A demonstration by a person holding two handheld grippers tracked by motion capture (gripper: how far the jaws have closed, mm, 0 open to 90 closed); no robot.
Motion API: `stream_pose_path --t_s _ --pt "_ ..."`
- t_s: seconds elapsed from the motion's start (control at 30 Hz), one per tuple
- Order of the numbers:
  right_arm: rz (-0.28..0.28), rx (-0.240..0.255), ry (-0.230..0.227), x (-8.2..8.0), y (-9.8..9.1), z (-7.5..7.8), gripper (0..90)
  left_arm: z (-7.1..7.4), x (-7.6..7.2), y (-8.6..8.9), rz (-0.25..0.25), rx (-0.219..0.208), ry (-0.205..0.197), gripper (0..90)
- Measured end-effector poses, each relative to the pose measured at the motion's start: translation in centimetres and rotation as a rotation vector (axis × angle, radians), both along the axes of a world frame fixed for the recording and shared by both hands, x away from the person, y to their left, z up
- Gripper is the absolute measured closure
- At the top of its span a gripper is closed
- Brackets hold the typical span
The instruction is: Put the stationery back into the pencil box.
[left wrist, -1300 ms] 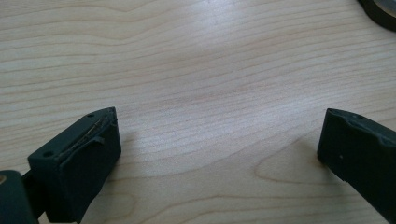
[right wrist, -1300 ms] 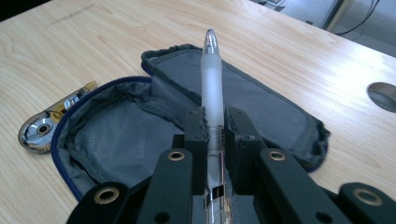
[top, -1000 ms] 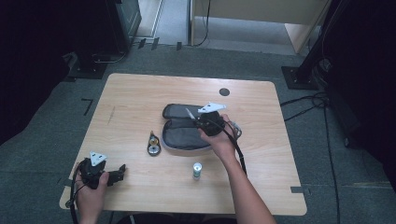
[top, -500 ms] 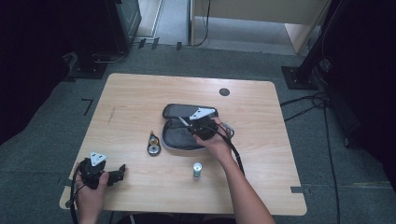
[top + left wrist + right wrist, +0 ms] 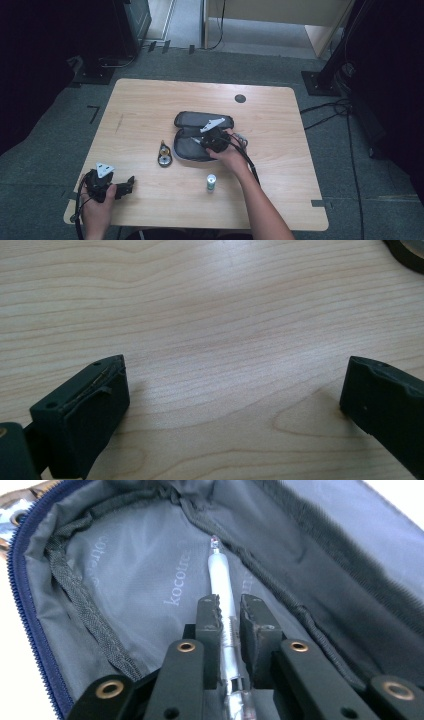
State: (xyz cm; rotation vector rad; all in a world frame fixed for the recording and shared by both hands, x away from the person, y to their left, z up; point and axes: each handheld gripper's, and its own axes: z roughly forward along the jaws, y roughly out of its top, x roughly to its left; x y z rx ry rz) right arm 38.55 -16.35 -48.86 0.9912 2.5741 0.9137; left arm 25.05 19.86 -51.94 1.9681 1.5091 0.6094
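Note:
A dark pencil case lies unzipped in the middle of the table, its grey lining and blue zipper showing in the right gripper view. My right gripper reaches down into it. A white and silver pen lies lengthwise between its jaws, tip on the lining. The jaws have just been opening: the pen rests against one pad and a thin dark gap shows at the other. My left gripper rests near the table's front left corner, jaws wide apart over bare wood.
Left of the case lies a small round brass-and-silver object. A small white and green tube stands in front of the right forearm. A black cable port sits at the table's back. The gripper's cable trails right of the case.
My right gripper has moved left and down from above the case into its open pocket, with the pen. The left gripper has stayed put.

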Motion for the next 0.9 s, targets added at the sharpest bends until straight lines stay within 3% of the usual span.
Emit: stream_pose_path --t_s 0.17,0.27,0.4,0.57,0.77,0.9 --pt "-0.028 0.003 -0.01 -0.2 -0.5 0.0 70.3 0.0 0.0 0.0 0.0 0.0 0.0 0.0" --pt "-0.047 -0.023 -0.006 -0.7 -0.7 0.2 64.6 0.0 0.0 0.0 0.0 0.0 0.0 0.0" --pt "-0.059 -0.055 -0.04 -1.2 -1.1 0.4 61.0 0.0 0.0 0.0 0.0 0.0 0.0 0.0" --pt "-0.1 -0.098 -0.068 -1.6 -1.9 0.2 63.5 0.0 0.0 0.0 0.0 0.0 0.0 0.0" --pt "-0.148 -0.19 -0.15 -1.5 -2.2 0.1 64.6 0.0 0.0 0.0 0.0 0.0 0.0 0.0" --pt "-0.178 -0.154 -0.156 -1.5 -2.5 0.3 63.1 0.0 0.0 0.0 0.0 0.0 0.0 0.0"
